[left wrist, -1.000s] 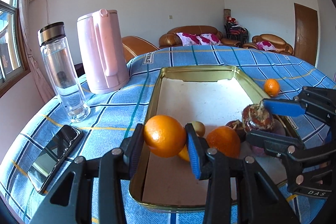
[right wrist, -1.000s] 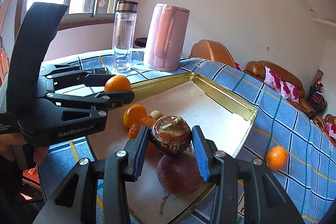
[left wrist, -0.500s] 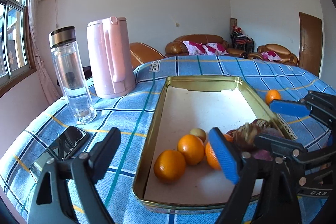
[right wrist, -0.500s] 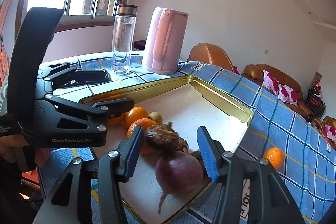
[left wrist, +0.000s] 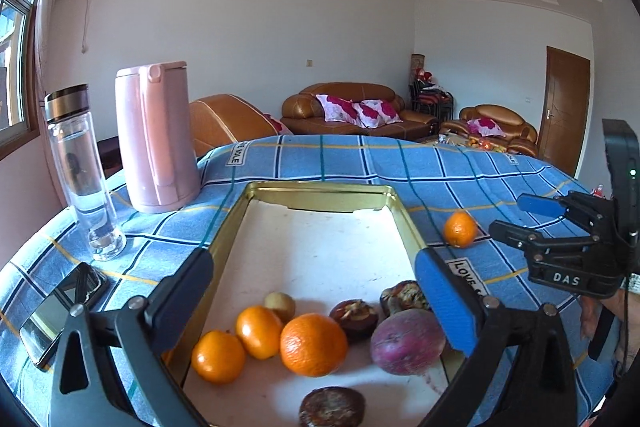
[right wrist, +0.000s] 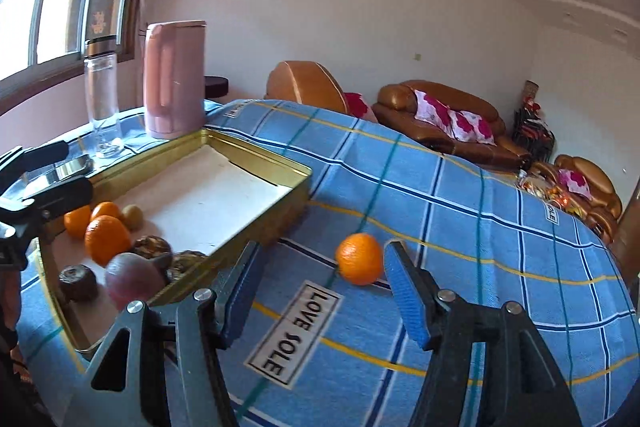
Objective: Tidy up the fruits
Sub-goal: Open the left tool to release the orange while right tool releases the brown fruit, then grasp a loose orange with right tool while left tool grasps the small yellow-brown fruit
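Observation:
A gold tin tray [left wrist: 320, 189] on the blue checked cloth holds three oranges [left wrist: 313, 344], a small yellowish fruit [left wrist: 280, 305], a purple round fruit [left wrist: 406, 341] and dark mangosteens [left wrist: 354, 313]. My left gripper [left wrist: 312, 275] hovers over the tray's near end, jaws opening wide, gripping nothing. A lone orange [right wrist: 359, 259] lies on the cloth right of the tray [right wrist: 260, 157]. My right gripper [right wrist: 324, 255] points at it with jaws opening. The orange sits just beyond the tips, near the right finger, untouched. The left wrist view shows that orange [left wrist: 460, 229] and the right gripper [left wrist: 512, 215].
A pink kettle [left wrist: 156, 135] and a glass bottle [left wrist: 82, 171] stand left of the tray, with a phone [left wrist: 60, 311] flat near the table's left edge. Brown sofas stand beyond the table. A "LOVE SOLE" label [right wrist: 294, 331] is printed on the cloth.
The left gripper opened and dropped its orange into the tray, then rose. The right gripper released its mangosteen into the tray and swung right toward the lone orange on the cloth.

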`<state>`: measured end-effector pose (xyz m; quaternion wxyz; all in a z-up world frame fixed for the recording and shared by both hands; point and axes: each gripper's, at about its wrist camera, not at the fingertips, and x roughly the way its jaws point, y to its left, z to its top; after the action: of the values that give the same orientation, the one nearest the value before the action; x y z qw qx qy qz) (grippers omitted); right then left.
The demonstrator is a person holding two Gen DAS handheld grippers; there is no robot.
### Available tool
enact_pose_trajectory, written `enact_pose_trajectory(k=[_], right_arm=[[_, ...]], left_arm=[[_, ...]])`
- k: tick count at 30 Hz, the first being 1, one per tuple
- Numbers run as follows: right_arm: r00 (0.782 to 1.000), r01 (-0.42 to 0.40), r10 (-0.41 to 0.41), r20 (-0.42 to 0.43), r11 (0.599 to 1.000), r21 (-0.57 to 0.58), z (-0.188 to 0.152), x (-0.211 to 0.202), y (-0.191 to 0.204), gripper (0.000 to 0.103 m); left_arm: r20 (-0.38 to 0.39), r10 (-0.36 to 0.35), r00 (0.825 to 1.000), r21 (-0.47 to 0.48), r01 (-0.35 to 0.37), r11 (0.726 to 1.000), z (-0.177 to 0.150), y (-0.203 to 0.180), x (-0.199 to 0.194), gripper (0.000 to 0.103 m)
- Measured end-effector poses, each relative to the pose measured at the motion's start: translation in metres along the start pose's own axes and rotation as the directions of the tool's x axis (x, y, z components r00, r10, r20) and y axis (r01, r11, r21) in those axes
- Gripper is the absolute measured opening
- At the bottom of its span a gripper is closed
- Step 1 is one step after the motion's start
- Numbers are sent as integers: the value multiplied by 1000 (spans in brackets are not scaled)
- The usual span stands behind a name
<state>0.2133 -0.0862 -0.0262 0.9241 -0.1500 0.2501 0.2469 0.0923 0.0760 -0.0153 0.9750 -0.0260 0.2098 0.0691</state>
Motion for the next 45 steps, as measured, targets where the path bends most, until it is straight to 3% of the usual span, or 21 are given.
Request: enact_pose_trajectory(k=[6, 14, 15, 17, 22, 29, 35, 42, 45], right_arm=[[996, 4, -2, -87, 1000, 27, 1, 33, -20, 63], [979, -54, 60, -195, 998, 39, 7, 84, -23, 63], [974, -67, 73, -214, 997, 37, 6, 90, -23, 61], [965, -69, 74, -251, 997, 30, 2, 98, -23, 44], [980, -77, 88, -180, 995, 69, 5, 76, -43, 44], [986, 67, -40, -163, 984, 166, -9, 59, -118, 44], [985, 119, -83, -151, 962, 245, -22, 49, -160, 44], [985, 134, -97, -140, 948, 287, -26, 42, -172, 44], [986, 133, -96, -138, 947, 293, -27, 43, -172, 44]], left_arm=[[-11, -35, 999, 25, 35, 999, 14, -28, 13, 103], [-30, -35, 999, 70, 37, 997, 31, -55, 27, 103], [-34, -34, 999, 76, 36, 996, 32, -59, 30, 103], [-45, -33, 998, 85, 37, 996, 34, -67, 35, 103], [-63, -44, 997, 88, 49, 995, 45, -93, 47, 103], [-106, -75, 992, 81, 84, 993, 56, -156, 80, 103], [-218, -62, 974, 80, 81, 994, 47, -208, 143, 102], [-366, -44, 930, 73, 75, 995, 34, -222, 204, 78], [-412, -73, 908, 22, 90, 996, 26, -214, 217, 72]])
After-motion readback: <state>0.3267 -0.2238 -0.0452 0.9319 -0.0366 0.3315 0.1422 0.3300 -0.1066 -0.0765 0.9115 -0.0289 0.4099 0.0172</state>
